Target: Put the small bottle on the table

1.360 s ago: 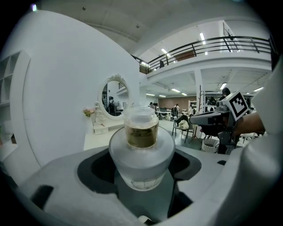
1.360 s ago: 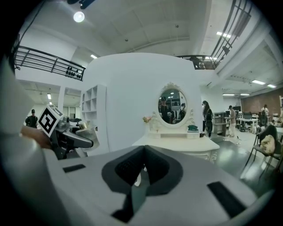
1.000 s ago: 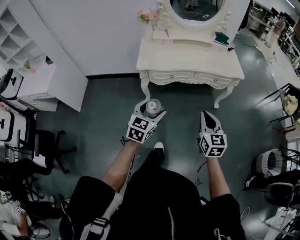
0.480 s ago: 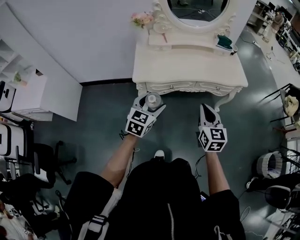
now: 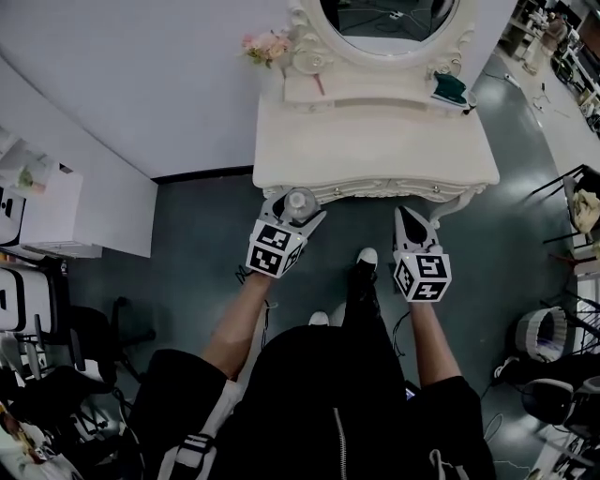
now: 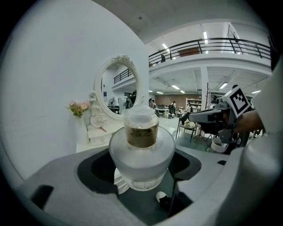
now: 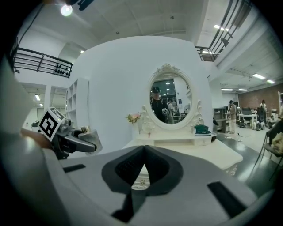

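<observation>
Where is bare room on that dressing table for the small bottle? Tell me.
The tabletop is bare between its front edge and the back ledge. Crowded: the ledge, with flowers, mirror, green object.

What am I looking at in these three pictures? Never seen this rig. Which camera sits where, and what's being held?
There is no robot here. A person holds a two-jaw gripper in each hand. The head view comes from a camera on the person's head and looks steeply down at both arms. The other two views come from a camera riding on each gripper, looking along its jaws. The left gripper is closed on a small bottle of frosted glass. The right gripper is shut, with nothing between its jaws. Just ahead stands a white dressing table with an oval mirror and pink flowers at the back. The bottle is not on the table yet.
</observation>
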A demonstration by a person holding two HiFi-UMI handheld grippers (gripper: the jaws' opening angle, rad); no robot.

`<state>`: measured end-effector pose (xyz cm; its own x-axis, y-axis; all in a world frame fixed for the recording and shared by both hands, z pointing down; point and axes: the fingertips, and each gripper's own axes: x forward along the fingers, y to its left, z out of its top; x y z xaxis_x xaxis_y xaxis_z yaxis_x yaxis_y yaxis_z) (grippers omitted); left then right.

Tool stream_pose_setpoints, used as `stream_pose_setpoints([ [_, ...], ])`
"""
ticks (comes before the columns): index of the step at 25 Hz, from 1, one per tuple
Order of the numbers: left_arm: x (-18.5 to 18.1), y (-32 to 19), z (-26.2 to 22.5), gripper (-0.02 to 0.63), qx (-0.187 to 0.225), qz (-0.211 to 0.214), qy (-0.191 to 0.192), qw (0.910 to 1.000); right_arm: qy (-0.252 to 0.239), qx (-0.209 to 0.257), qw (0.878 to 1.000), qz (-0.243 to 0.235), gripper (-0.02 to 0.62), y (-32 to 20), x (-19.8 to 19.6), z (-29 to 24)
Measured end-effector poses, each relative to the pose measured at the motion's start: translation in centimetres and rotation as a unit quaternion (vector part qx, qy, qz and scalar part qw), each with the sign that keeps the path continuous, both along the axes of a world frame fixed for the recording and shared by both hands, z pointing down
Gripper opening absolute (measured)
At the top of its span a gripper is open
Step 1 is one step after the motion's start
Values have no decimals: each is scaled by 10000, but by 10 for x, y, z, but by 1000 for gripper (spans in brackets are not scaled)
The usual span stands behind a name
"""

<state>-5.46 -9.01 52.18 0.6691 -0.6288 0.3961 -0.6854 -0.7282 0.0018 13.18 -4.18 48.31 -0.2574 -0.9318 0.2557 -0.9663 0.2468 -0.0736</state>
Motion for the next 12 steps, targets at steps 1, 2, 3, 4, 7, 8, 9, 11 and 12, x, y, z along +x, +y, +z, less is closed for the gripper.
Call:
stream_pose_setpoints([
  [1,4,-11,2,334,-10,-31,-6,10000,-6,-1,10000,-19,2,-13,4,2],
  [2,7,-23,5,333,-20,-67,-9,10000,-13,6,10000,-43,1,-27,9,3],
  [3,11,-36,6,334,-30,-109,-13,9999,-20,16,10000,-71,2,-41,14,4],
  [4,15,-49,7,333,-36,-156,-18,9999,-26,25,9999,-107,1,-57,19,3],
  [7,29,-88,5,333,-60,-330,-21,9994,-35,2,9996,-292,2,-106,34,3],
  [8,33,-101,6,334,-86,-402,-30,9991,-42,-17,9993,-373,2,-123,38,3],
  [9,38,-113,7,334,-120,-476,-38,9988,-44,-34,9989,-457,1,-139,42,3],
  [11,48,-140,7,334,-162,-619,-28,9979,-11,-45,9981,-622,2,-172,51,1],
  [12,54,-155,6,333,-163,-695,-13,9975,14,-37,9975,-709,2,-190,56,-2],
])
